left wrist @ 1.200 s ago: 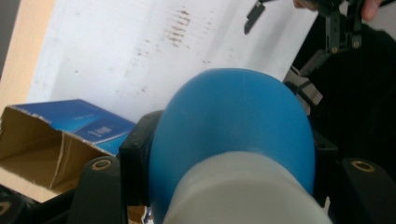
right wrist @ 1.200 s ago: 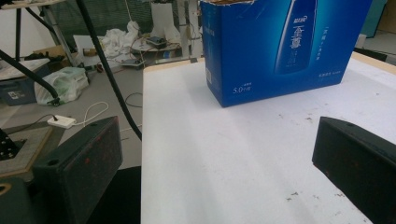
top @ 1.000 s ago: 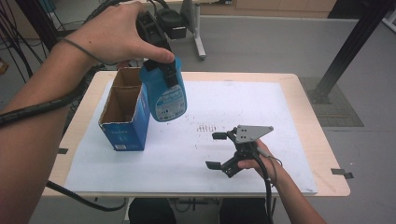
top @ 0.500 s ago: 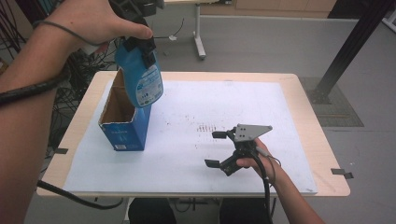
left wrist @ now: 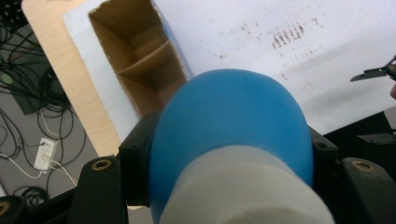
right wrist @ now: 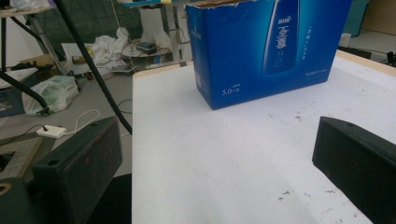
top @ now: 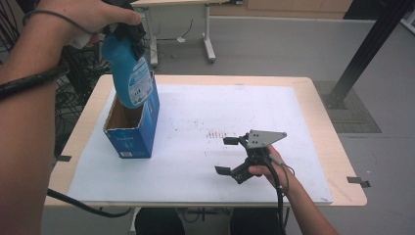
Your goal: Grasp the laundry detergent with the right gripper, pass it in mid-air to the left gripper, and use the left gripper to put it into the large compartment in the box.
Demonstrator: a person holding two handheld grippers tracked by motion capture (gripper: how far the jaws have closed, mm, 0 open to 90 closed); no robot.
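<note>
A blue bottle (top: 131, 73) with a white-and-blue label hangs tilted over the open top of a blue cardboard box (top: 132, 125) at the table's left. My left gripper (top: 125, 34) is shut on the bottle's upper part, held high by the left hand. In the left gripper view the bottle (left wrist: 233, 126) bulges between the two black jaws, and the box's brown inside (left wrist: 140, 70) with its divider lies below. My right gripper (top: 225, 155) rests low on the white sheet at front right, open, with nothing between its fingers. It faces the box (right wrist: 266, 51).
A white sheet (top: 205, 112) covers the wooden table (top: 333, 142). Cables and a power strip (left wrist: 44, 151) lie on the floor to the left. Behind the table stands a desk's leg (top: 208, 39), and at the far right a black post (top: 362, 54).
The left hand has carried the bottle leftward and farther back, from beside the box to above its open top. The right gripper has stayed where it was.
</note>
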